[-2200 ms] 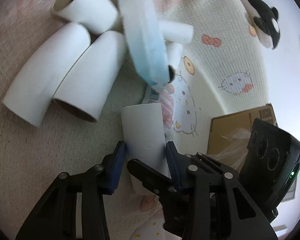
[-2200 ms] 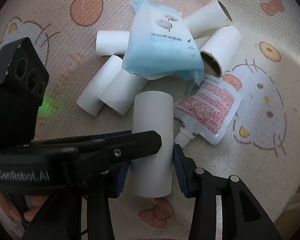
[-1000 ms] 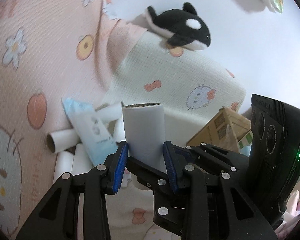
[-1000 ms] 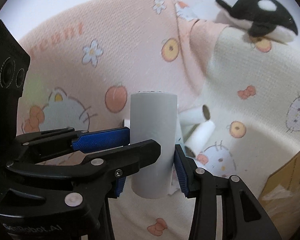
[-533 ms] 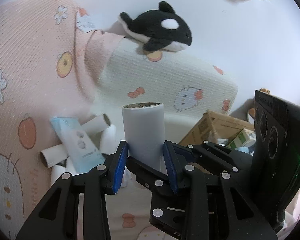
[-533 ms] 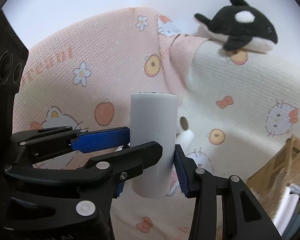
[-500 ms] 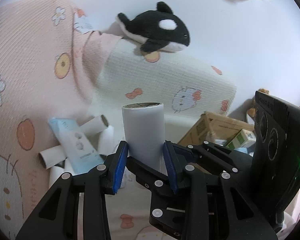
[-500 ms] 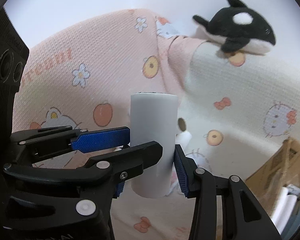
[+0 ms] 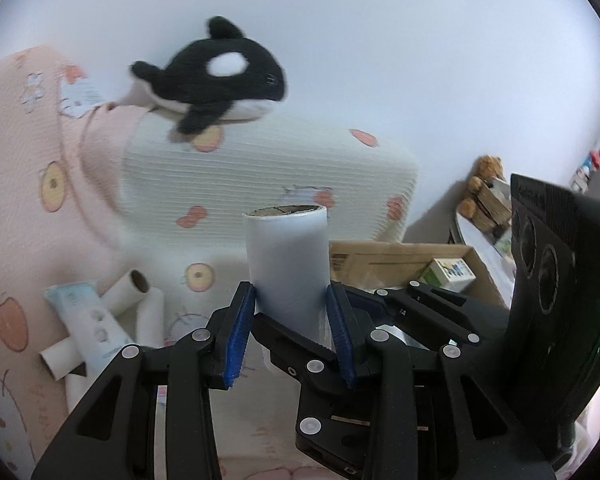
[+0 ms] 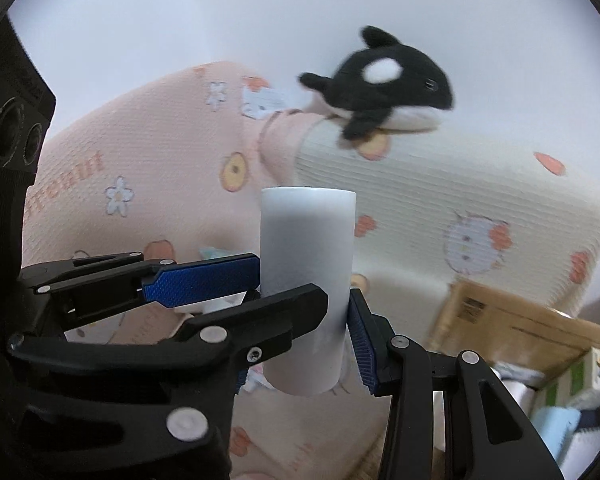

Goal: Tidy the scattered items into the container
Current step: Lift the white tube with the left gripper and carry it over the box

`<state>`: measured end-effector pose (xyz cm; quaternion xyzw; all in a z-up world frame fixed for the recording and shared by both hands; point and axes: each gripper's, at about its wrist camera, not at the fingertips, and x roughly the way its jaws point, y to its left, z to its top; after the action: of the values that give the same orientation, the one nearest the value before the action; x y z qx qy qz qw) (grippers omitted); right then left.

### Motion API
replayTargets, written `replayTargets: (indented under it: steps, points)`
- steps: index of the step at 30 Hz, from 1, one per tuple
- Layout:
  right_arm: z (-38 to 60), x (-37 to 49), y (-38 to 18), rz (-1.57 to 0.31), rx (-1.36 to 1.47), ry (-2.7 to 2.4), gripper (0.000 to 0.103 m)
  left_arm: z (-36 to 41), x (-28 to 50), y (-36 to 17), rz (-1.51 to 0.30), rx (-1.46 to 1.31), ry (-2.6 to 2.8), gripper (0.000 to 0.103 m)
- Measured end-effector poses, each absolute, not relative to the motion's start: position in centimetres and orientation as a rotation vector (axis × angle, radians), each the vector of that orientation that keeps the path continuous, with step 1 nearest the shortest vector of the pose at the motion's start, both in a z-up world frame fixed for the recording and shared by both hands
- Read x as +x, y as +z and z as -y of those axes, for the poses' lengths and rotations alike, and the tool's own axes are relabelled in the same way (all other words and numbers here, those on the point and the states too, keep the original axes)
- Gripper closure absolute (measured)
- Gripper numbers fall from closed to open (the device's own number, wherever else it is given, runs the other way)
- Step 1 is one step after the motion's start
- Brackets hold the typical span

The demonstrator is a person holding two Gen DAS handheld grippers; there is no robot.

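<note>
White cardboard tube is clamped upright by both your left gripper and right gripper, pads pressing either side. You've lifted it off the blanket pile; cardboard box now sits just ahead-right, so carry over, release.

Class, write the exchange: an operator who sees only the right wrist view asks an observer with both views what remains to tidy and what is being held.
Operator: What is left to tidy?
Observer: Several loose tubes lie heaped on the blanket, low on the left of the left wrist view.
Operator: Anything with them?
Observer: A light blue pack lies across them.
Operator: Is the thing I hold hollow?
Observer: Yes. The roll shows a brown cardboard rim at its top end.
</note>
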<state>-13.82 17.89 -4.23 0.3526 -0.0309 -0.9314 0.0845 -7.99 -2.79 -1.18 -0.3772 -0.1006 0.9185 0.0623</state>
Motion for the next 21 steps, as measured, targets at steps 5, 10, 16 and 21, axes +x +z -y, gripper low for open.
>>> replayTargets:
  steps: [5, 10, 16, 21]
  points:
    - [-20.2, -12.7, -4.0, 0.106, 1.117, -2.810, 0.062, 0.8, -9.0, -1.4, 0.331, -1.145, 2.693, 0.062]
    - [-22.1, -11.9, -3.8, 0.103, 1.140, -2.852, 0.062, -1.1, -10.0, -1.3, 0.294, -1.154, 2.646, 0.062]
    - [-24.2, -11.4, -2.9, 0.107, 1.146, -2.898, 0.062, -2.8, -11.6, -0.7, 0.285, -1.142, 2.578, 0.062]
    - [-26.3, -11.6, -2.7, 0.134, 1.189, -2.925, 0.061, -3.6, -13.5, -1.6, 0.347, -1.162, 2.499, 0.062]
